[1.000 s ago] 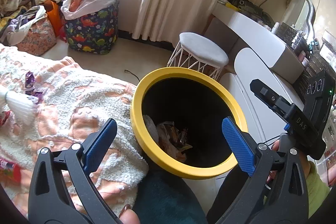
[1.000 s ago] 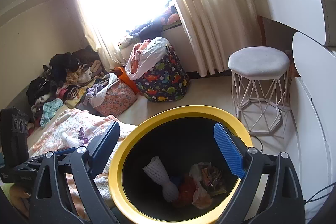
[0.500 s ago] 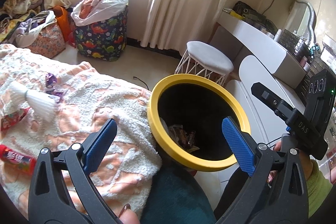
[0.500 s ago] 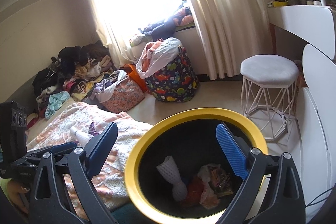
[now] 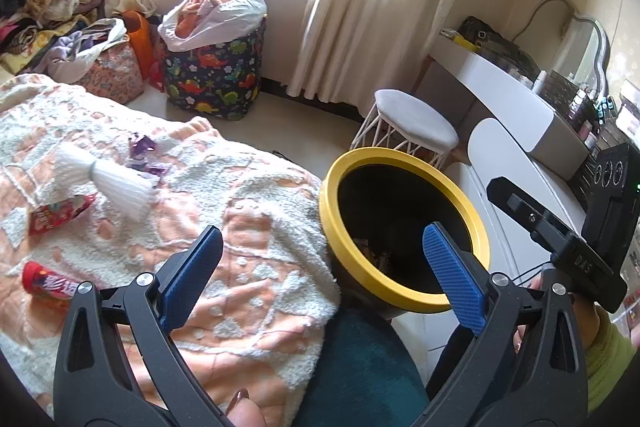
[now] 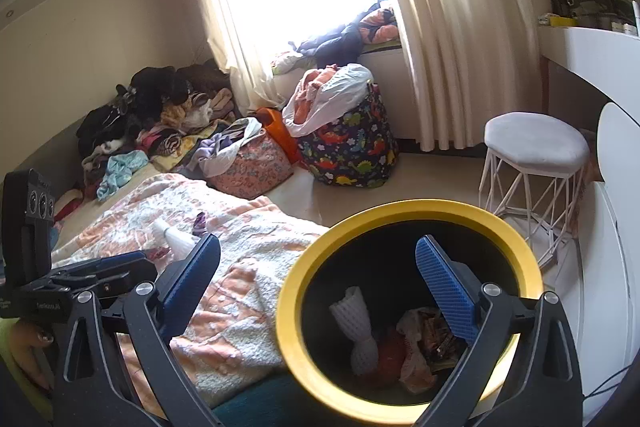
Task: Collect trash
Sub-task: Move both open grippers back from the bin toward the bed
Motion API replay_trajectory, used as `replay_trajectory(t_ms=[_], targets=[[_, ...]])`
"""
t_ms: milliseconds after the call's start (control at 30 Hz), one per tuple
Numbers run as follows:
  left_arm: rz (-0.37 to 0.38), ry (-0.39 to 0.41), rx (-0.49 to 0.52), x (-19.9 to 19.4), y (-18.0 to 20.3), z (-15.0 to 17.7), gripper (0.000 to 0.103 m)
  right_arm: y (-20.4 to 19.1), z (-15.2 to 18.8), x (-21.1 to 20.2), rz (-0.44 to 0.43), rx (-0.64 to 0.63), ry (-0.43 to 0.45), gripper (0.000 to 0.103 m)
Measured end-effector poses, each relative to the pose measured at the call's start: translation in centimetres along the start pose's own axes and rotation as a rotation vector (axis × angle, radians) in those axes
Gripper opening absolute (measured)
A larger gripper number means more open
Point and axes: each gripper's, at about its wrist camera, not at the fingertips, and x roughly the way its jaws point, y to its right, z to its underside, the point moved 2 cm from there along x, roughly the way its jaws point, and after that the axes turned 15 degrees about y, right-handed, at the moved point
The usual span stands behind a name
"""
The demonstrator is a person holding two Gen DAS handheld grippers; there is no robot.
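Note:
A black bin with a yellow rim [image 5: 404, 153] stands beside the bed. It holds a white foam net [image 6: 360, 327] and crumpled wrappers [image 6: 424, 339]. On the blanket [image 5: 240, 227] lie another white foam net [image 5: 116, 183], a purple wrapper [image 5: 142, 151], a red wrapper [image 5: 56, 215] and a red packet [image 5: 48, 283]. My left gripper [image 5: 322, 231] is open over the blanket's edge, nothing between its blue pads. My right gripper [image 6: 318, 241] hangs over the bin's rim [image 6: 288, 307], its jaws opening with nothing between them.
A white wire stool [image 5: 416, 123] and a white desk [image 5: 508, 95] stand to the right of the bin. A dinosaur-print basket [image 5: 216, 79], a floral bag [image 5: 112, 75] and piled clothes [image 6: 160, 115] sit by the curtained window.
Both grippers have drifted left from above the bin toward the bed. The bin has slid right in both views, and more blanket and trash now show.

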Motion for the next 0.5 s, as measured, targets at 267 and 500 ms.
replay_trajectory(t_ms=[267,500], targets=[[-0.021,0.019,-0.001,-1.4,-1.2,-0.3,0.092,-2.4,0.1,-0.1,-0.043,-0.028,-0.010,0.096],[-0.052,0.044,-0.014,-2.7,-2.9,-0.5,0.092,-4.4,0.5,0.2,-0.086,-0.031,-0.029,0.096]])
